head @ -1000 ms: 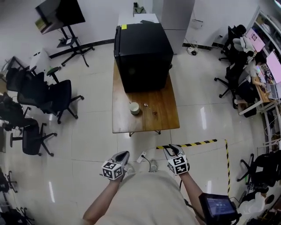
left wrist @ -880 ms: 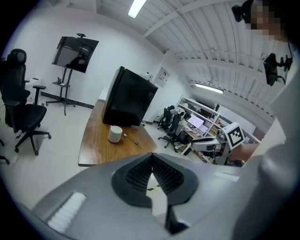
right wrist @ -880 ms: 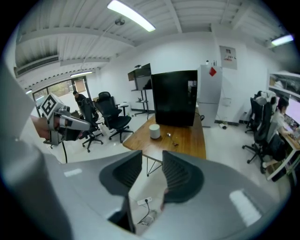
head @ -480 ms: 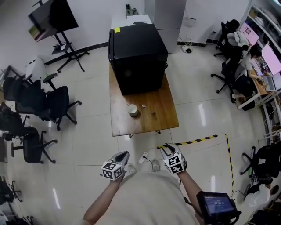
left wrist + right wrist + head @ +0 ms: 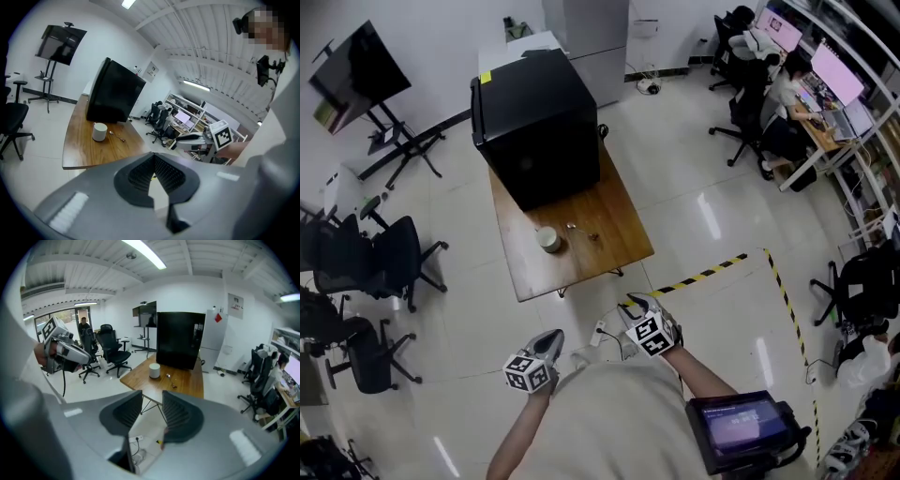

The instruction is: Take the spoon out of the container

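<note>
Head view: we stand well off the table, left gripper tips pressed together, right gripper spread, empty; spoon seemingly lies beside the container, so next we approach and check.

The room is lit brightly and evenly from above by ceiling strip lights, which are seen in both gripper views. Their light is thrown back as pale streaks of glare on the glossy floor in the head view. Only short, soft shadows are cast beneath the surface and the chairs. All three views are bent by wide-angle lenses, so straight lines are curved toward the edges, and both gripper views are ringed by a dark vignette. The near bodies of the left gripper and right gripper are rendered soft and out of focus, while the distant room is shown fairly sharp.
</note>
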Tool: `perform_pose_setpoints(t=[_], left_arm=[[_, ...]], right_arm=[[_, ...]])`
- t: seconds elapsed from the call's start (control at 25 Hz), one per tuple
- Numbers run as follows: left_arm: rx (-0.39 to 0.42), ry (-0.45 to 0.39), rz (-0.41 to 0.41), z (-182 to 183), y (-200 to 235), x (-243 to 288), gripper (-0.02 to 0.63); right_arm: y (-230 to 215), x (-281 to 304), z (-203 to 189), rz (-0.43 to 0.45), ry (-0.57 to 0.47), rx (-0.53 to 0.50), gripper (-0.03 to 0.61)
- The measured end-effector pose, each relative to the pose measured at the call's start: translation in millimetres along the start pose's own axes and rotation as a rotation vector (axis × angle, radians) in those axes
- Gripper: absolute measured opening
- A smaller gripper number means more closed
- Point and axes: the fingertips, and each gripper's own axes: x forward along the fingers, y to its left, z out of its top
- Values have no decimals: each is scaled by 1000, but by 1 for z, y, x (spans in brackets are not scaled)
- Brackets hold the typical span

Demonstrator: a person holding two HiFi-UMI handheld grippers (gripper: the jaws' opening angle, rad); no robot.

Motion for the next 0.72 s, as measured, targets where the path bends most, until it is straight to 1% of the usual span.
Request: perform_pose_setpoints(t=[0.32, 0.72], left_arm=[[3, -7, -42, -6, -5, 2, 3], [-17, 3, -89, -9, -14, 9, 3]], right_arm=[[8, 3, 0, 0, -4, -32, 124], [3, 4, -1, 3, 12, -72, 124]])
